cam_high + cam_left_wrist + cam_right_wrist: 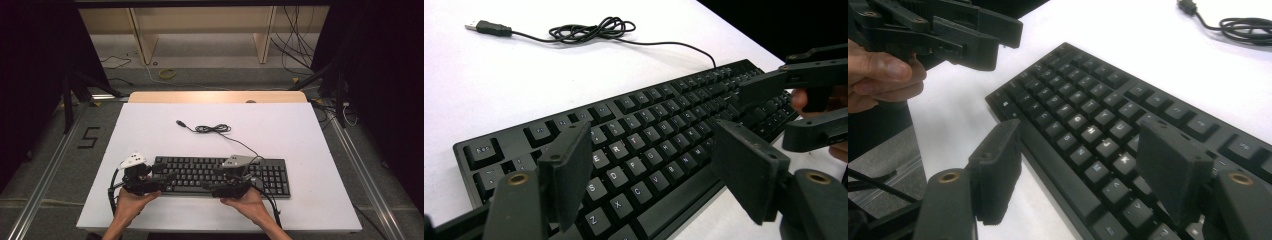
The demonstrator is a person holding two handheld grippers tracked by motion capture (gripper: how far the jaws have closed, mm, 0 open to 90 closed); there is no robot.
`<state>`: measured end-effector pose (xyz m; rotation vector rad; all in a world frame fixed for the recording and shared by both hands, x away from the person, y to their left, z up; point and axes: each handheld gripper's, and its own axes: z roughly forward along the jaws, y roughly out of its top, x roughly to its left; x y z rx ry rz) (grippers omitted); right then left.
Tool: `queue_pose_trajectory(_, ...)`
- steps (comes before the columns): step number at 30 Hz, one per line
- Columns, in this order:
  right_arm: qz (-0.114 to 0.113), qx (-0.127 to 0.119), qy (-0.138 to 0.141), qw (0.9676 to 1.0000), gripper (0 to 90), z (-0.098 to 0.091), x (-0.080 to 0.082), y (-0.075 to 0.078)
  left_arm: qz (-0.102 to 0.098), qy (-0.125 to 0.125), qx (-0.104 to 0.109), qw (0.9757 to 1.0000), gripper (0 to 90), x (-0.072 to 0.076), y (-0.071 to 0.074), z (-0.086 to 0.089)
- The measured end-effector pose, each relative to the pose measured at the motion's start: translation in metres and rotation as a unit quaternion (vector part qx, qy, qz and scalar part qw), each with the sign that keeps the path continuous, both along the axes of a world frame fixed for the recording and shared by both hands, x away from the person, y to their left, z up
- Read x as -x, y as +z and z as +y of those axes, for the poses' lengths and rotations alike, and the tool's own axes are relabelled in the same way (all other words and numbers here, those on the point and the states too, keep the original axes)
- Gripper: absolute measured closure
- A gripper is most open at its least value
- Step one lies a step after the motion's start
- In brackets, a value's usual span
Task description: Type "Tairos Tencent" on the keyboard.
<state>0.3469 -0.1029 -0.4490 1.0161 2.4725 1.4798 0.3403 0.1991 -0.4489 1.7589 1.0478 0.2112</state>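
1. Left tongs (651,172): jaws stand wide apart, grasping nothing. They hang just above the left end of the keyboard (220,175), with letter keys visible between the pads and no contact apparent.
2. Right tongs (1088,170): jaws likewise released and empty, poised over the keyboard's front edge near its middle.
3. Judgement: one pair of tongs toward each half of the keyboard suggests a two-handed grasp or shift is being set up, with both pairs held open to admit its edge.
4. The keyboard lies flat on the white tabletop (310,125), near the person's side.
5. Its cable (212,129) runs from the keyboard's rear edge, loosely coiled behind it, ending in an unplugged USB plug (488,27).
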Motion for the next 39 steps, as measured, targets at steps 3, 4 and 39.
queue_pose_trajectory(3,0.003,0.001,0.005,1.0000,36.2,0.005,-0.001,-0.001,-0.003,0.000,0.004,1.0000,31.8,0.002,0.001,0.001)
queue_pose_trajectory(4,0.005,0.001,0.006,1.0000,36.7,0.007,-0.001,-0.001,-0.004,-0.001,0.006,1.0000,31.8,0.003,0.001,0.001)
queue_pose_trajectory(39,0.019,0.054,0.045,0.9974,90.0,0.043,-0.005,-0.024,-0.033,-0.002,0.016,0.9993,29.8,0.018,0.000,0.008)
